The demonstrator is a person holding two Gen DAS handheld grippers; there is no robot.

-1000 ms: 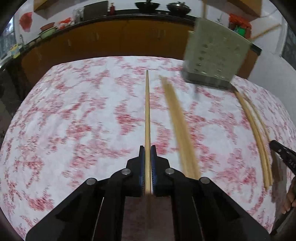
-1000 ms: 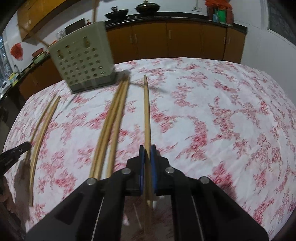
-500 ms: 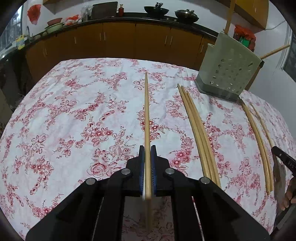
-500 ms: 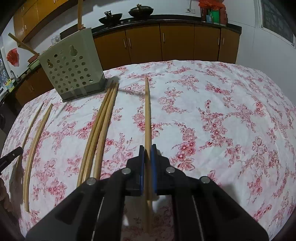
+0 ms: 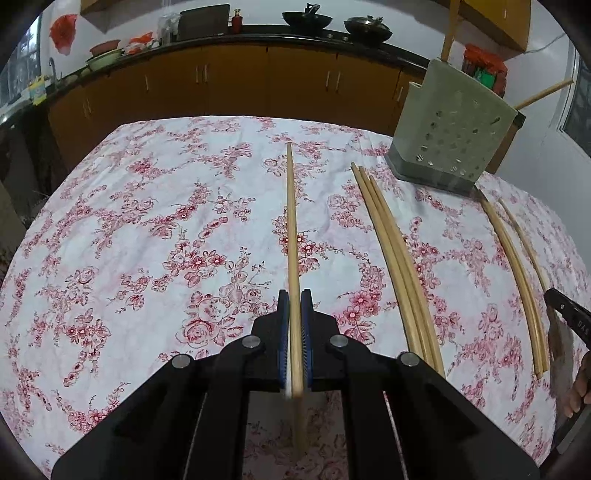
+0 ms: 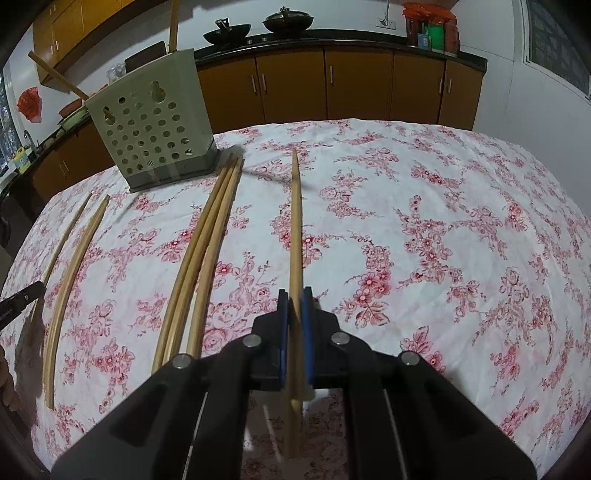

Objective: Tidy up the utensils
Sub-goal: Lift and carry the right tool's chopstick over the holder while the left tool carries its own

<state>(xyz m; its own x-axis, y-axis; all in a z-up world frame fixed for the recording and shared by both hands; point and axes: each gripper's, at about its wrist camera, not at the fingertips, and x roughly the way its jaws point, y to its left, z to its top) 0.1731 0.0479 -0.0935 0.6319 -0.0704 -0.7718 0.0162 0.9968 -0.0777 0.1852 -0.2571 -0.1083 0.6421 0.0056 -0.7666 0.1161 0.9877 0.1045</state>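
In the left wrist view my left gripper (image 5: pixel 294 295) is shut on a long bamboo chopstick (image 5: pixel 291 221) that points away over the floral tablecloth (image 5: pixel 147 240). In the right wrist view my right gripper (image 6: pixel 295 295) is shut on another chopstick (image 6: pixel 295 221) in the same way. Three chopsticks (image 5: pixel 391 251) (image 6: pixel 207 251) lie side by side on the cloth between the held ones and the perforated green utensil holder (image 5: pixel 452 125) (image 6: pixel 151 122). The holder has two chopsticks (image 5: pixel 448 33) (image 6: pixel 173 26) standing in it.
Two more chopsticks (image 5: pixel 513 258) (image 6: pixel 74 258) show beyond the three, close to the other gripper's black tip (image 5: pixel 569 317) (image 6: pixel 22 299) and a hand at the frame edge. Brown kitchen cabinets (image 5: pixel 240 81) with pans on the counter stand behind the table.
The motion blur of a second ago is gone and both views have settled. The holder sits slightly lower in each picture. Both grips on the chopsticks are unchanged.
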